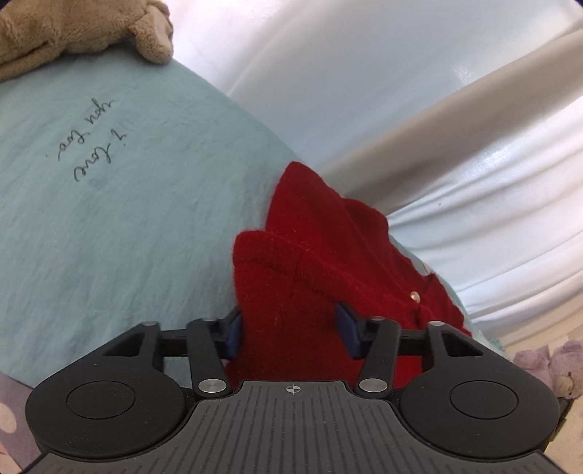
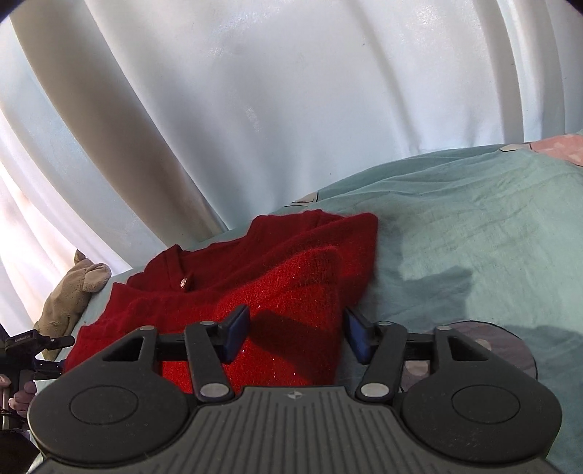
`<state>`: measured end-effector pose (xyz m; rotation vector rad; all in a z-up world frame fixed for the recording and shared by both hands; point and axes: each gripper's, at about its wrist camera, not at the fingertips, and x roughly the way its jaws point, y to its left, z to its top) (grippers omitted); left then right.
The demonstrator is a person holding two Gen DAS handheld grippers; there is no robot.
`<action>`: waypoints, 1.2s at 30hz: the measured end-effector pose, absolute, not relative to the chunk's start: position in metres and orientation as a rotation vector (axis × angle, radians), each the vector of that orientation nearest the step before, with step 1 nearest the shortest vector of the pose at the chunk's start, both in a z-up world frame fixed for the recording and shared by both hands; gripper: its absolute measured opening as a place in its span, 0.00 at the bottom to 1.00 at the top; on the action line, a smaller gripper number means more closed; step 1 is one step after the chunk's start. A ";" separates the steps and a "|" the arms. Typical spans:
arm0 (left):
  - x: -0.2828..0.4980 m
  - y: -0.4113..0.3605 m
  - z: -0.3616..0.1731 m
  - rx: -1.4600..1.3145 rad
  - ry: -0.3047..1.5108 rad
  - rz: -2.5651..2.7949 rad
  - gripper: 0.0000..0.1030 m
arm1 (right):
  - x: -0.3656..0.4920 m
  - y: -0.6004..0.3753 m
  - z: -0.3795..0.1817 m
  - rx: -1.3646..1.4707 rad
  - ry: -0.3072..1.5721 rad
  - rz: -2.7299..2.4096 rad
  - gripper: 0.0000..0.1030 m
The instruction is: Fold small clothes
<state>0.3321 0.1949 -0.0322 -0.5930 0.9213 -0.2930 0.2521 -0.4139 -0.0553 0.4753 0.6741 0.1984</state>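
A small red knitted cardigan (image 1: 328, 277) lies on a pale teal bedsheet (image 1: 120, 226), close to a white curtain (image 1: 382, 73) that fills the upper right of the left wrist view. It looks partly folded: soft layers are heaped over one another, a sleeve or side panel is doubled across the body, and one small button shows at centre right. The edges are not squared and the bundle is lumpy, so I would judge the folding under way, not finished.

The left gripper (image 1: 291, 333) has red cloth between its blue pads, which stand part-way apart on either side of it; whether they actually pinch the knit cannot be told. In the right wrist view the right gripper (image 2: 297, 337) is the same: cardigan fabric sits between its pads, grip uncertain.

The near edge of the garment is hidden behind both gripper bodies at the bottom of each frame. A tan plush toy (image 1: 83, 32) is cut off at upper left. Dark handwriting on the sheet appears upside down.
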 end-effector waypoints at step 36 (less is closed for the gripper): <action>0.393 0.096 0.051 -0.091 0.725 -0.195 0.14 | 0.301 -0.359 0.014 0.126 0.435 -0.015 0.08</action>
